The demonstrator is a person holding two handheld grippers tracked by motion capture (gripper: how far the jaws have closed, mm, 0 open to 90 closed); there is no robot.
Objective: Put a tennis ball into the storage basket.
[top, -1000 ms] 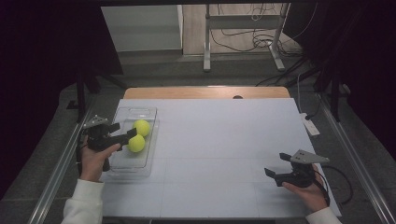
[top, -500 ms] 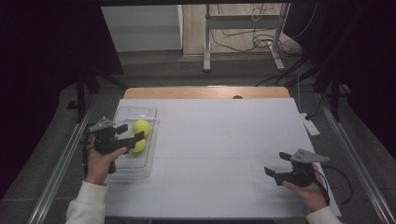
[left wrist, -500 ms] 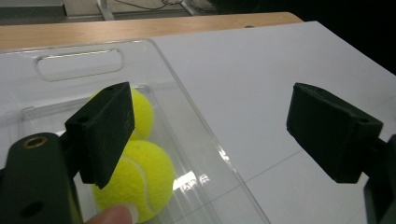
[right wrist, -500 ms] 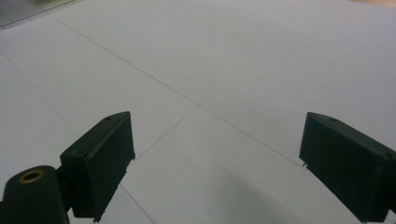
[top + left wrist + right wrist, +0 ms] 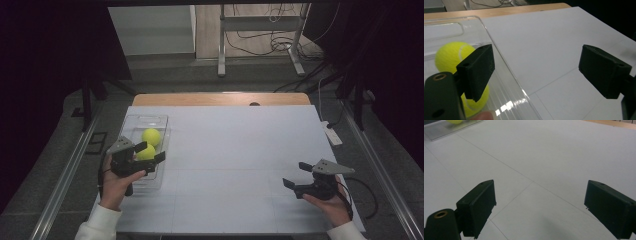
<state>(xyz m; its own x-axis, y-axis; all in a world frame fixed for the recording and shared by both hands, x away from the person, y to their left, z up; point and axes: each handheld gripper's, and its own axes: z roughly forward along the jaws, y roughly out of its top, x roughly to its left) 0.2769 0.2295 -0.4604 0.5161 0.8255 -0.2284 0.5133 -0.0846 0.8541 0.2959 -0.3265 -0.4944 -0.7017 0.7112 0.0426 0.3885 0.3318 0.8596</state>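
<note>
Clear plastic is what catches the eye at the left: a shallow tray [image 5: 131, 122] lying on the white table [image 5: 240, 150], with two yellow tennis balls inside it, the far ball [image 5: 151, 136] near the middle and the near ball [image 5: 146, 153] just beside it toward the person; the left gripper [image 5: 149, 152] hangs over the tray's near end with its jaws spread apart, nothing pinched between them, and they have just been opening wider; in the left gripper view one jaw stands over the near ball [image 5: 475, 103] and the other out past the tray's right wall [image 5: 506, 67], above bare table. I would judge the step in hand to be the letting go of a ball into the tray, the hand now easing off; the next move calls for lifting clear of that right wall without clipping it, since the rim sits between the jaws. Moving rightward, the tabletop is bare and wide, plenty of room for a sweep; the right gripper [image 5: 296, 176] rests low near the right front corner, jaws parted and empty, well apart from the tray; the table's right edge [image 5: 350, 195] and a trailing cable lie close behind it.
</note>
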